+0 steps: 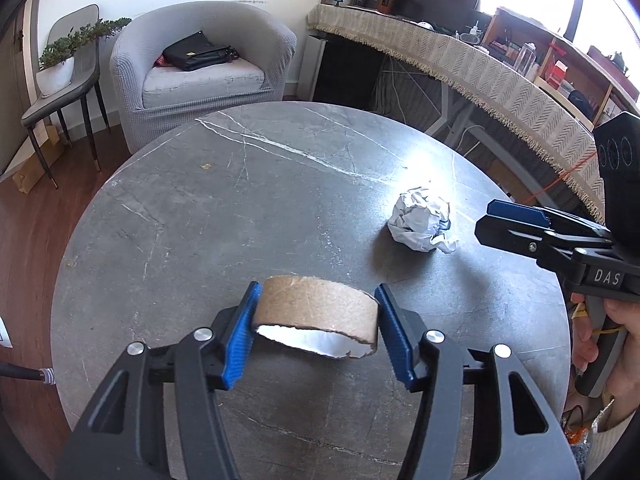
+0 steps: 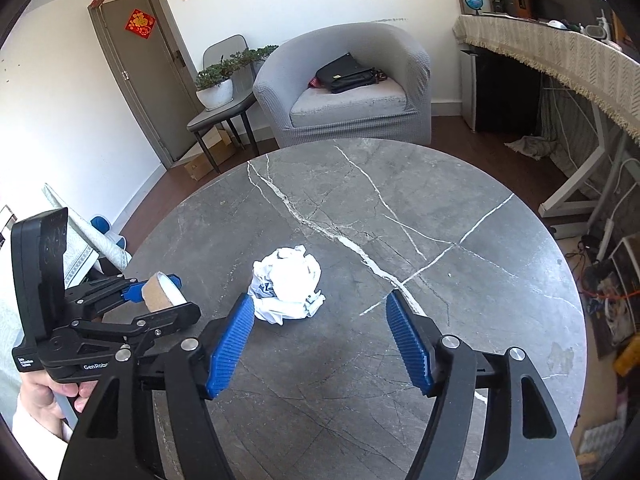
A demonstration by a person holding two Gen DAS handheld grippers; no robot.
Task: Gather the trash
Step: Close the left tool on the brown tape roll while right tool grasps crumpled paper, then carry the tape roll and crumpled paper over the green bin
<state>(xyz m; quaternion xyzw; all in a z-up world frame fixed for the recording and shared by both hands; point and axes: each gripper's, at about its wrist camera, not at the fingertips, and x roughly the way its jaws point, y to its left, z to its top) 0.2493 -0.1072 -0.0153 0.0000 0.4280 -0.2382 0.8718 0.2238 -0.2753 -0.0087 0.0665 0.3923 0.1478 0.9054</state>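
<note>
Left tool (image 1: 316, 320) clamped on the cardboard tape core (image 1: 316, 312) for removal; right tool (image 2: 320, 336), pads apart, lined up short of the crumpled paper (image 2: 286, 284).

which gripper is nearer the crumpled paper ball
Right. The right gripper stands open just short of the paper ball, which lies ahead of its left finger. The left gripper is off to the side, clamped on a cardboard tape roll.

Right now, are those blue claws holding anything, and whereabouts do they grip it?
The left gripper clamps the brown cardboard tape ring across its outer sides. The right gripper holds nothing; the crumpled white paper ball lies loose.
</note>
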